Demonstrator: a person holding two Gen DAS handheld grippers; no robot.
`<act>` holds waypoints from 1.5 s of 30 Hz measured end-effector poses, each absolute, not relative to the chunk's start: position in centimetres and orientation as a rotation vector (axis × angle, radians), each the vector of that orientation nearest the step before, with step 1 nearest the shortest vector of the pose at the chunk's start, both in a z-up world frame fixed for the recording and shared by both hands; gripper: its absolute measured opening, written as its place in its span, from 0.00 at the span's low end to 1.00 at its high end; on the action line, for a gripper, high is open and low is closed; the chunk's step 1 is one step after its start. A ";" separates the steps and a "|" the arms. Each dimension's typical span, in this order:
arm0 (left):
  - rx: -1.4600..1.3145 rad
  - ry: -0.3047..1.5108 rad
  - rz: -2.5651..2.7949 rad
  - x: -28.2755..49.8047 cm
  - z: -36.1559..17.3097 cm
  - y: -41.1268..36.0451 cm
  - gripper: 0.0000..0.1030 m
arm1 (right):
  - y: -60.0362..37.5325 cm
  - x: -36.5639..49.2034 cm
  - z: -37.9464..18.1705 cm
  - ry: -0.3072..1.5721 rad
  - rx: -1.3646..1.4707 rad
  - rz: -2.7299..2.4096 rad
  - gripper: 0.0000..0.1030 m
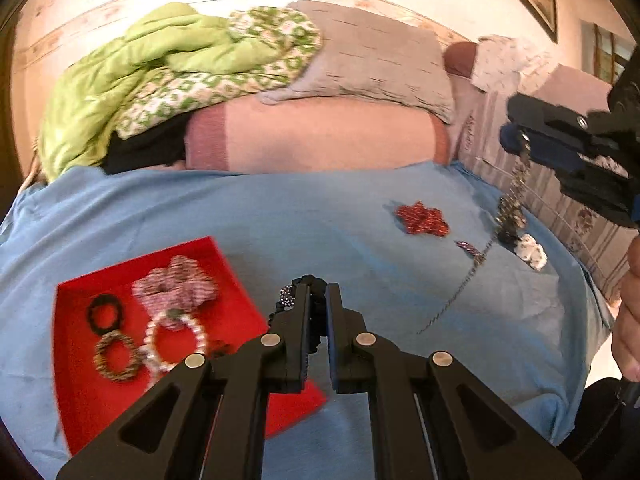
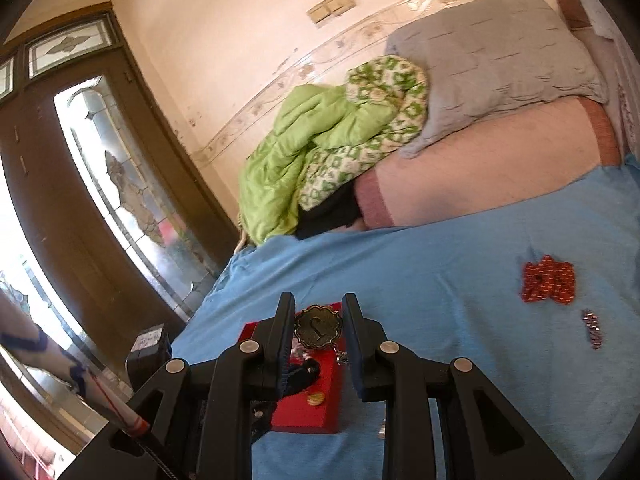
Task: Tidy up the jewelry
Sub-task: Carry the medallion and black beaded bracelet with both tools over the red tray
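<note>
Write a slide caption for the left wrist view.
Left hand-held gripper pinching a black beaded band beside the red tray on blue cloth.

The left gripper (image 1: 318,300) reaches forward low over the bed, its black fingers nearly closed on a black beaded band. The right gripper (image 2: 318,326) hangs raised near the bed's right edge, its jaws set apart with a bronze scalloped pendant between them; a bare hand (image 1: 628,312) grips its handle.
</note>
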State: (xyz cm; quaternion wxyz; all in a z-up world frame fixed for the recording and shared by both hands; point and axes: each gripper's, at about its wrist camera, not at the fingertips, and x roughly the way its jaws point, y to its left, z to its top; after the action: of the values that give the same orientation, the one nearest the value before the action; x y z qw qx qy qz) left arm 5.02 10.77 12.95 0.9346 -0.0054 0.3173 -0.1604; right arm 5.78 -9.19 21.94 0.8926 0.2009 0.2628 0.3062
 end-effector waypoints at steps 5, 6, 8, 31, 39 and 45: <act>-0.053 0.648 -0.269 4.7 13.1 14.7 0.07 | -5.7 5.4 22.2 0.559 0.400 0.684 0.25; -0.061 0.649 -0.258 4.6 13.1 15.4 0.07 | -5.2 5.4 22.3 0.560 0.400 0.691 0.25; -0.077 0.659 -0.236 4.6 12.9 16.9 0.07 | -3.9 5.4 22.6 0.561 0.393 0.704 0.25; -0.208 0.847 -0.047 5.5 7.4 26.6 0.07 | 10.9 7.2 16.8 0.766 0.263 0.793 0.25; -0.224 0.894 -0.033 6.3 6.1 26.9 0.07 | 12.2 8.8 13.4 0.846 0.222 0.752 0.25; -0.218 0.912 -0.032 6.6 5.6 26.5 0.07 | 12.1 9.9 10.9 0.907 0.206 0.709 0.25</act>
State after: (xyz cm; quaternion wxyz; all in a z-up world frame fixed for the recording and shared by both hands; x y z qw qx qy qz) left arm 6.65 26.46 5.58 0.8920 -0.1049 0.4394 -0.0153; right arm 9.89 12.14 10.94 0.8339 0.0971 0.4280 0.3348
